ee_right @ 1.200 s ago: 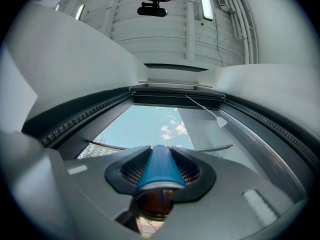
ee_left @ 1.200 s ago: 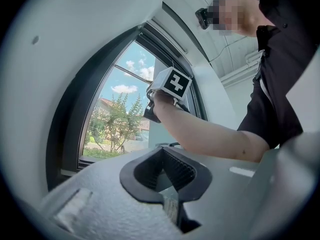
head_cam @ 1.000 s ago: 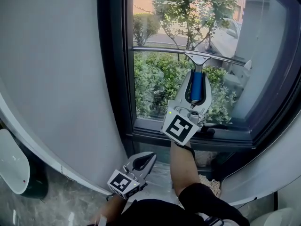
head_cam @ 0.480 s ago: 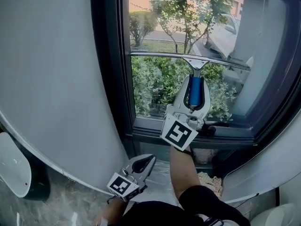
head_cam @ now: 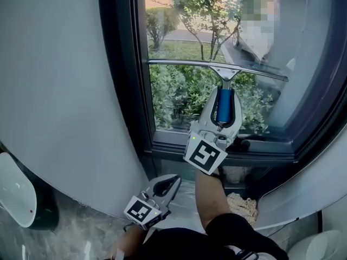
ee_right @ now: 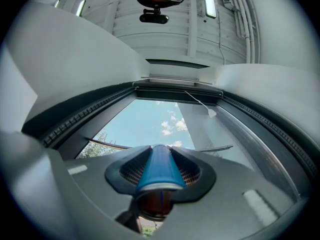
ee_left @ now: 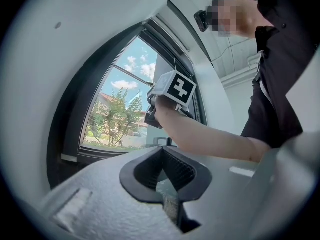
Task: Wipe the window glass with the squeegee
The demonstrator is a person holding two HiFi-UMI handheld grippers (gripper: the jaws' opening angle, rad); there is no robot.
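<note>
Head view: the squeegee with a blue handle and a long metal blade point(head_cam: 227, 73) is up against the clear window glass point(head_cam: 179, 91). Its blade runs nearly level across the pane, the left end close to the dark window frame point(head_cam: 122, 64), the right end a little lower. The blue handle points down from the blade's middle straight into the right gripper point(head_cam: 224, 93), which reaches up from below. The handle lies lengthwise between the two jaws, with the blade and neck clear above the fingertips.

Right gripper view: the jaws are clamped on the blue handle point(ee_right: 159, 171), one ribbed pad on each side. The handle fills the space between them, and the thin blade shows beyond as a line crossing the glass point(ee_right: 150, 119).

Left gripper point(head_cam: 165, 187): it is held low, near the person's body and well apart from the squeegee and the pane. Left gripper view: the jaws point(ee_left: 162, 171) are drawn together at the tips, with nothing held in the hollow between the pads. The right gripper's marker cube point(ee_left: 175, 89) shows ahead at the window.

Surroundings: a plain white wall point(head_cam: 54, 91) is left of the frame. A pale crumpled cloth point(head_cam: 238, 202) lies on the floor below the sill
</note>
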